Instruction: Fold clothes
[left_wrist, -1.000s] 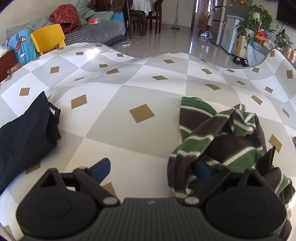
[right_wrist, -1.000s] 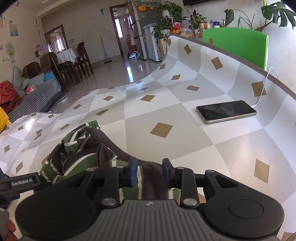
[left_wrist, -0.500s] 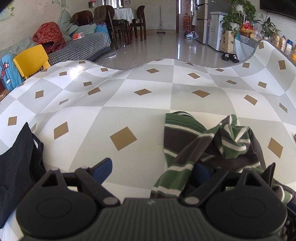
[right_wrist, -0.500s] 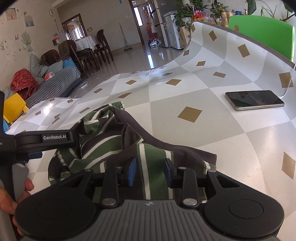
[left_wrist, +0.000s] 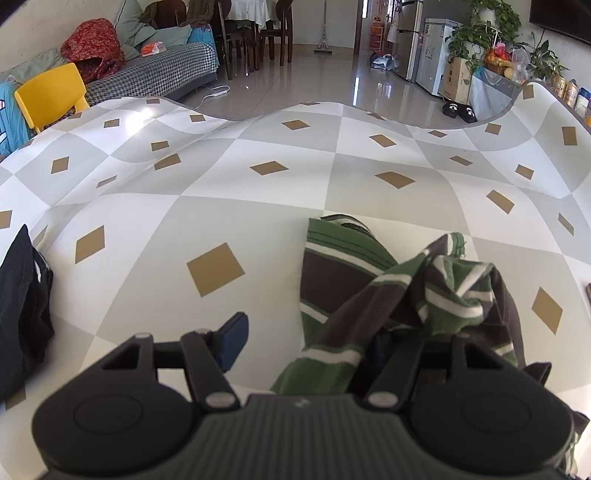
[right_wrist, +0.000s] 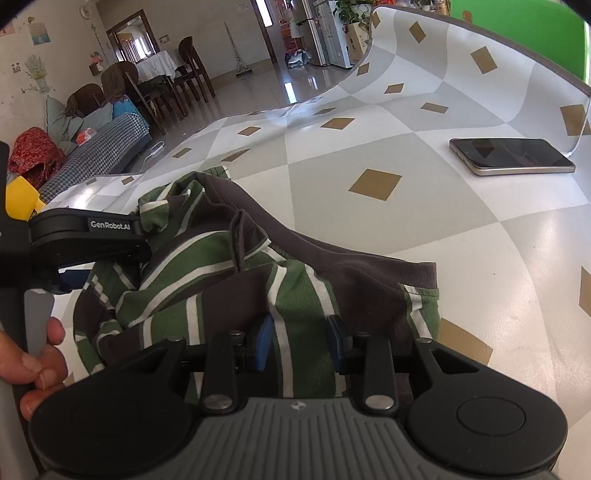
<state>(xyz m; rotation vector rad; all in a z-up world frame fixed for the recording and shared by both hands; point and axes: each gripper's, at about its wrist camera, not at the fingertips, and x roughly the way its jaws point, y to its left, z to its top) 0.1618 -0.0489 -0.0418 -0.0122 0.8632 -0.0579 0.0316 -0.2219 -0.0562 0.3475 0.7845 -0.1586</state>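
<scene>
A green, brown and white striped shirt (left_wrist: 373, 291) lies crumpled on the checkered table (left_wrist: 229, 206); it also shows in the right wrist view (right_wrist: 236, 273). My left gripper (left_wrist: 306, 339) is open, its jaws wide apart, with the shirt's left edge draped over the right finger, which is mostly hidden. My right gripper (right_wrist: 299, 343) is partly open, its blue pads either side of a fold of the shirt's hem without pinching it. The left gripper's body (right_wrist: 88, 236) shows at the shirt's far left side.
A black garment (left_wrist: 22, 317) lies at the table's left edge. A phone (right_wrist: 513, 160) on a cable lies on the table at the right. A yellow chair (left_wrist: 51, 94), a sofa and a dining set stand beyond the table.
Both grippers have moved closer over the shirt. The right gripper's jaws have opened wider around the hem. The shirt has been drawn nearer and spread a little.
</scene>
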